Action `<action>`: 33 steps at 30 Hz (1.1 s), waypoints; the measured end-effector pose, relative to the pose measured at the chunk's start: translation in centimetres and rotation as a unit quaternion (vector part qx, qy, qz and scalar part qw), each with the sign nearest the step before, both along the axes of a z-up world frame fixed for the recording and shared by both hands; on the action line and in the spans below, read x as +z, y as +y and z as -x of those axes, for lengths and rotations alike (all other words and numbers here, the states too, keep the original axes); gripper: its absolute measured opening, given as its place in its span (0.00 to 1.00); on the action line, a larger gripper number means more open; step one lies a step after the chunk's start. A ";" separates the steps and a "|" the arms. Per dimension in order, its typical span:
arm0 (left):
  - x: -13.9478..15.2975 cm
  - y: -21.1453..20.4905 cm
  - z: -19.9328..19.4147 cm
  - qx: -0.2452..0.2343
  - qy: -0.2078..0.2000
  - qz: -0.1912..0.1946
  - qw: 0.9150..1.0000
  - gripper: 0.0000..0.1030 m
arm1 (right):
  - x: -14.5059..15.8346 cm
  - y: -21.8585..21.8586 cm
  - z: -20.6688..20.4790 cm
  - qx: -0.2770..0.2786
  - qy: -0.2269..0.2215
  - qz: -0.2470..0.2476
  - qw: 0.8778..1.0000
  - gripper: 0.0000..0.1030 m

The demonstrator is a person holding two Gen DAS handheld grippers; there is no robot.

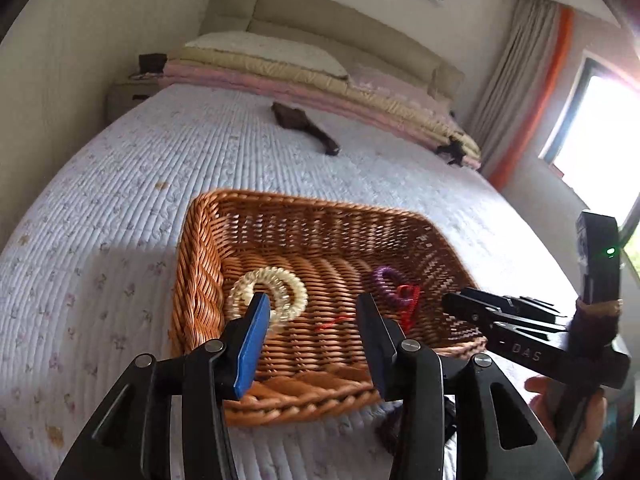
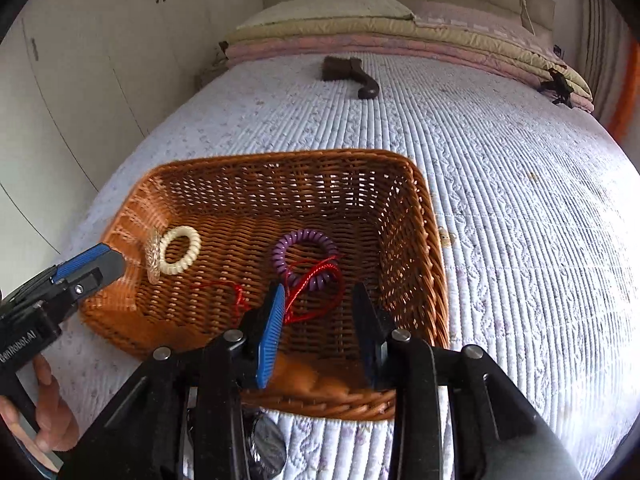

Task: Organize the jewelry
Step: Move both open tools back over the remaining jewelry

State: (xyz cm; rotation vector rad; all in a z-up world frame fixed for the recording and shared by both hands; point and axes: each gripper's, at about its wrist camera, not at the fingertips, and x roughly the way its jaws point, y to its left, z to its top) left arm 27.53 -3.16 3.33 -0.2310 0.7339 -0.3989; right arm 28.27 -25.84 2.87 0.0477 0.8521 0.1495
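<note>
A brown wicker basket sits on the quilted bed. Inside lie a cream spiral band at the left, a purple spiral band at the right, and a red cord across the purple one. My left gripper hangs open above the basket's near half, nothing between its blue pads. My right gripper is open too, above the red cord and apart from it. In the left wrist view the right gripper reaches in from the right.
A dark brush lies farther up the bed. Folded pink and beige bedding with a pillow sits at the headboard. A white wardrobe stands left, a curtain and window right. A hand holds the left gripper.
</note>
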 end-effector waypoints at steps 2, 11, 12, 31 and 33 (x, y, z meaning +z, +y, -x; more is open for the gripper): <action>1.1 0.5 1.6 -0.006 -0.013 0.006 1.000 0.46 | 1.1 -0.4 1.7 0.001 -0.022 -0.013 1.000 0.35; 6.5 3.0 11.2 -0.013 -0.091 0.037 0.995 0.46 | 7.9 -0.5 11.0 0.013 -0.151 -0.019 0.988 0.35; 7.2 3.2 12.2 -0.010 -0.101 0.038 0.994 0.46 | 8.7 -0.4 11.9 0.013 -0.163 -0.015 0.986 0.35; 9.0 5.7 24.4 0.000 -0.150 0.007 0.989 0.46 | 5.8 0.6 23.1 0.013 -0.157 -0.037 0.987 0.42; 7.4 5.9 24.9 -0.002 -0.137 0.008 0.991 0.46 | 4.1 0.4 23.2 0.007 -0.133 -0.052 0.990 0.42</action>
